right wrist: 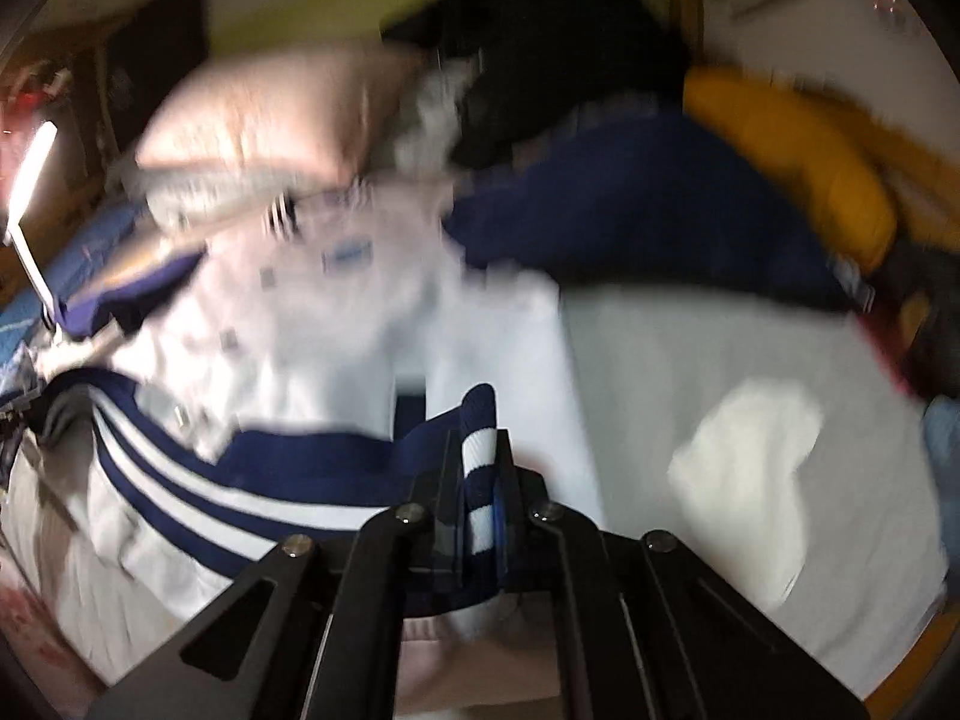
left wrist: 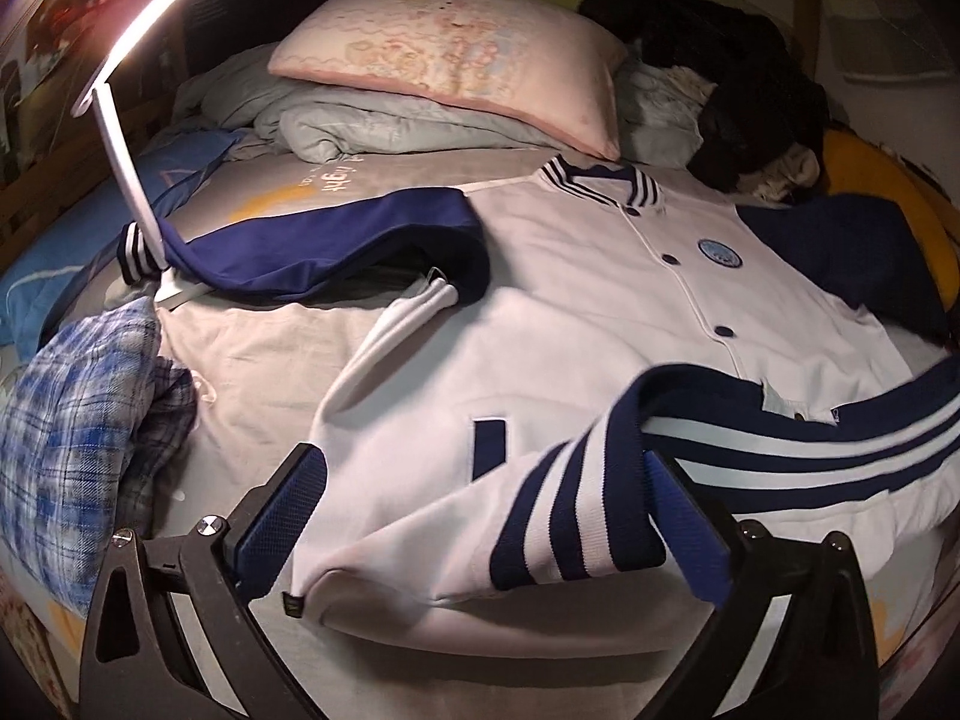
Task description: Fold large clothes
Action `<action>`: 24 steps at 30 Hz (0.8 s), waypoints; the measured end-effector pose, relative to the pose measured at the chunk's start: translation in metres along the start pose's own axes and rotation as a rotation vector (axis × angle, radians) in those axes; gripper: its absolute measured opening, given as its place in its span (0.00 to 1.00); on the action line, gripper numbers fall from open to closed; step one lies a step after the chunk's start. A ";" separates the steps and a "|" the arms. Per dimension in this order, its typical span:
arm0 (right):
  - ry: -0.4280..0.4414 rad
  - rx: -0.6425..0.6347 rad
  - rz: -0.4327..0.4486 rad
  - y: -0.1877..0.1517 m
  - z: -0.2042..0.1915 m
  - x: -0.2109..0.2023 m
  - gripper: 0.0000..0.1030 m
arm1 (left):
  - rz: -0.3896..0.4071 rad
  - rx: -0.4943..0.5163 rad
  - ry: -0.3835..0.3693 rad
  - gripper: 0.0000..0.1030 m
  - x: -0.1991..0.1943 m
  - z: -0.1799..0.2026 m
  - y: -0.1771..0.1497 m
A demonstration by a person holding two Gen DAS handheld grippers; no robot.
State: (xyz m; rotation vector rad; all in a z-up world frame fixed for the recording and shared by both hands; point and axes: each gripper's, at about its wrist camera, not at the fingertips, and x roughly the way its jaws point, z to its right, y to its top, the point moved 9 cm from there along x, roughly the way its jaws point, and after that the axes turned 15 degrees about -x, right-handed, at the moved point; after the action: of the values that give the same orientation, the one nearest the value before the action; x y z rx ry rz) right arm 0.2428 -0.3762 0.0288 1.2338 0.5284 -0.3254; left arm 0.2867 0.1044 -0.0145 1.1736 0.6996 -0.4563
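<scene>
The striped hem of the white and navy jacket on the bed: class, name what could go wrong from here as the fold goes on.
1. The right gripper pinches only a narrow bit of the striped hem; a pull may slip it free.
2. The left gripper stands open around the hem, gripping nothing, so that side could sag.
3. The navy sleeve lies over the lamp base; dragging the jacket might tip the lamp.
</scene>
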 end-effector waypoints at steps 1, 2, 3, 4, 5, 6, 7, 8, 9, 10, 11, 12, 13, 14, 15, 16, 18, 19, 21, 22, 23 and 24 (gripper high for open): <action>-0.007 -0.013 0.053 0.014 0.001 -0.005 0.05 | -0.004 -0.006 0.000 1.00 0.001 -0.001 0.000; -0.008 -0.023 0.086 0.023 0.000 -0.008 0.05 | -0.009 -0.009 0.000 1.00 0.004 -0.002 0.000; -0.015 -0.039 0.122 0.035 -0.002 -0.009 0.05 | -0.016 -0.011 0.005 1.00 0.007 -0.004 0.000; -0.035 -0.064 0.143 0.044 -0.004 -0.006 0.05 | -0.022 -0.009 0.008 1.00 0.010 -0.004 -0.001; -0.049 -0.066 0.154 0.050 -0.005 -0.003 0.05 | -0.033 -0.006 0.008 1.00 0.013 -0.004 -0.003; -0.072 -0.078 0.162 0.053 -0.005 0.002 0.05 | -0.052 -0.003 -0.002 1.00 0.015 -0.003 -0.005; -0.091 -0.084 0.152 0.054 -0.004 0.011 0.05 | -0.061 -0.003 -0.013 1.00 0.016 -0.002 -0.007; -0.105 -0.092 0.127 0.054 -0.004 0.022 0.05 | -0.061 -0.001 -0.016 1.00 0.015 -0.001 -0.008; -0.116 -0.099 0.097 0.050 -0.003 0.031 0.05 | -0.052 0.005 -0.014 1.00 0.013 0.000 -0.007; -0.132 -0.103 0.040 0.044 0.001 0.046 0.05 | -0.031 0.013 -0.009 1.00 0.010 0.000 -0.006; -0.133 -0.094 -0.018 0.036 0.003 0.060 0.05 | -0.010 0.021 -0.004 1.00 0.006 0.000 -0.003; -0.125 -0.078 -0.077 0.026 0.006 0.073 0.05 | 0.020 0.030 -0.012 1.00 0.000 0.003 0.000; -0.109 -0.050 -0.172 0.009 0.008 0.090 0.06 | 0.039 0.032 -0.032 1.00 -0.005 0.006 0.002; -0.076 -0.015 -0.243 -0.005 0.009 0.101 0.06 | 0.044 0.034 -0.053 1.00 -0.009 0.009 0.004; -0.038 0.025 -0.279 -0.014 0.010 0.107 0.06 | 0.042 0.039 -0.085 1.00 -0.013 0.014 0.004; 0.000 0.085 -0.298 -0.021 0.013 0.110 0.07 | 0.029 0.048 -0.114 1.00 -0.015 0.020 0.002; 0.033 0.146 -0.285 -0.022 0.020 0.107 0.09 | 0.000 0.071 -0.125 1.00 -0.014 0.028 -0.003; 0.035 0.160 -0.276 -0.020 0.024 0.104 0.16 | -0.018 0.089 -0.107 1.00 -0.009 0.029 -0.008; 0.009 0.168 -0.254 -0.019 0.029 0.096 0.33 | -0.042 0.116 -0.054 1.00 0.002 0.027 -0.014; -0.006 0.162 -0.237 -0.017 0.031 0.091 0.46 | -0.051 0.119 -0.024 1.00 0.009 0.023 -0.016; -0.014 0.157 -0.225 -0.016 0.032 0.087 0.59 | -0.062 0.105 0.000 1.00 0.016 0.017 -0.017; -0.028 0.151 -0.203 -0.013 0.034 0.080 0.64 | -0.077 0.086 0.011 1.00 0.021 0.011 -0.020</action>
State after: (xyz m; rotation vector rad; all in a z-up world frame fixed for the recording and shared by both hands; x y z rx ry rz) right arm 0.3102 -0.4083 -0.0177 1.3215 0.6147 -0.5618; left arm 0.2913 0.0883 -0.0406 1.2334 0.7429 -0.5497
